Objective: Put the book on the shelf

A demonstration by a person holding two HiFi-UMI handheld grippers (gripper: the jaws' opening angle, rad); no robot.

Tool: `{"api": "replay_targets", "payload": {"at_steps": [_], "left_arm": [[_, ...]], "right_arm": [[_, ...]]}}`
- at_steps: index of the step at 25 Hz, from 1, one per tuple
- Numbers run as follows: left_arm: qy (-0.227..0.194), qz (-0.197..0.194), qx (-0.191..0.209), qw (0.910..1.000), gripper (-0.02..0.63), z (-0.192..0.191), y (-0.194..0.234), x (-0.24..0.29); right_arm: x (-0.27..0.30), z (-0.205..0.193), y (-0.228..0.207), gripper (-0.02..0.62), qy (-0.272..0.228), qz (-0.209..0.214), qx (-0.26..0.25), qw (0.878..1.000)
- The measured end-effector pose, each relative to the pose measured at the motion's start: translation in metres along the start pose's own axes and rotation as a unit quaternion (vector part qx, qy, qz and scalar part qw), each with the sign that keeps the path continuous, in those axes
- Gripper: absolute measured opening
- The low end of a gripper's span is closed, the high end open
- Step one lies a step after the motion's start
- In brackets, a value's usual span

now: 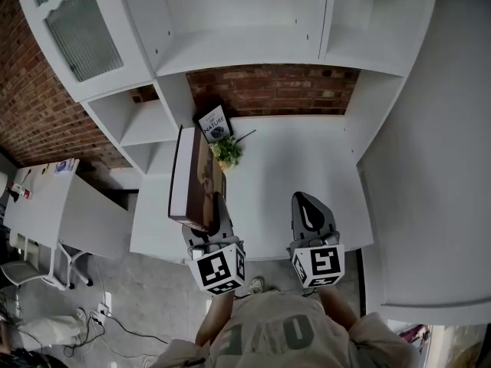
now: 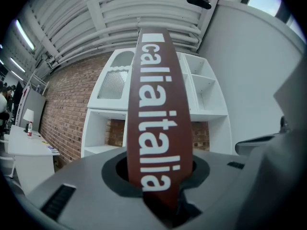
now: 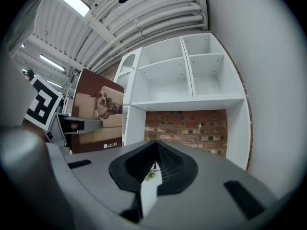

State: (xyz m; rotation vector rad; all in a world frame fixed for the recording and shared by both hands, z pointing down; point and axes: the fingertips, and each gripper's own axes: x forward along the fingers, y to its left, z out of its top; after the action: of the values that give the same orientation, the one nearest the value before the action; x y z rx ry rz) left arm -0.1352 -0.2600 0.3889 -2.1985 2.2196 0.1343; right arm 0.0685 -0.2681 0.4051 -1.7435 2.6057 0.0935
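Count first: one book (image 1: 196, 179), two tools, one white shelf unit (image 1: 245, 48), one desk (image 1: 307, 167), one small plant (image 1: 228, 152), one small sign (image 1: 215, 123). Your left tool (image 1: 217, 209) is clamped on the book. In the left gripper view the brown spine with white lettering runs straight up out of the jaws, which press on it near its lower end. Your right tool (image 1: 308, 205) has its jaws together with nothing held. Through the thin slit in the right gripper view you see only a bit of green from the plant. The book stands on edge over the front left part of the desk, spine facing back along the left tool. Its cover, with a dog on a sofa, faces your right tool. It rises directly from the left tool and sits to the left of the right tool, apart from it, no contact. You cannot tell from these views whether its far end rests on the desk. The plant is just beyond the book's far end, slightly to the right. The sign leans at the back of the desk against the brick wall (image 1: 268, 89), just behind the plant. The shelf unit wraps around the desk's back and left side, above and beyond both tools. The book is not in any of its compartments yet. Both tools sit side by side at the desk's front edge, pointing toward the shelf unit.
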Motion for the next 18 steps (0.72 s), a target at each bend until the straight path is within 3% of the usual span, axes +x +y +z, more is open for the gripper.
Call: {"api": "replay_targets", "payload": {"at_steps": [6, 9, 11, 18], "left_arm": [[0.005, -0.010, -0.012, 0.9999, 0.155, 0.001, 0.006, 0.004], [0.024, 0.000, -0.039, 0.9989, 0.155, 0.000, 0.012, 0.005], [0.035, 0.008, -0.036, 0.9987, 0.156, 0.002, 0.017, 0.008], [-0.009, 0.004, -0.002, 0.9999, 0.155, 0.067, 0.023, 0.043]], "right_arm": [[0.007, 0.007, 0.009, 0.017, -0.002, 0.001, -0.007, 1.000], [0.009, 0.009, 0.013, 0.017, 0.001, 0.006, 0.001, 1.000], [0.010, 0.008, 0.017, 0.017, 0.003, 0.012, 0.009, 1.000], [0.005, -0.001, 0.024, 0.017, 0.019, 0.018, 0.046, 0.999]]}}
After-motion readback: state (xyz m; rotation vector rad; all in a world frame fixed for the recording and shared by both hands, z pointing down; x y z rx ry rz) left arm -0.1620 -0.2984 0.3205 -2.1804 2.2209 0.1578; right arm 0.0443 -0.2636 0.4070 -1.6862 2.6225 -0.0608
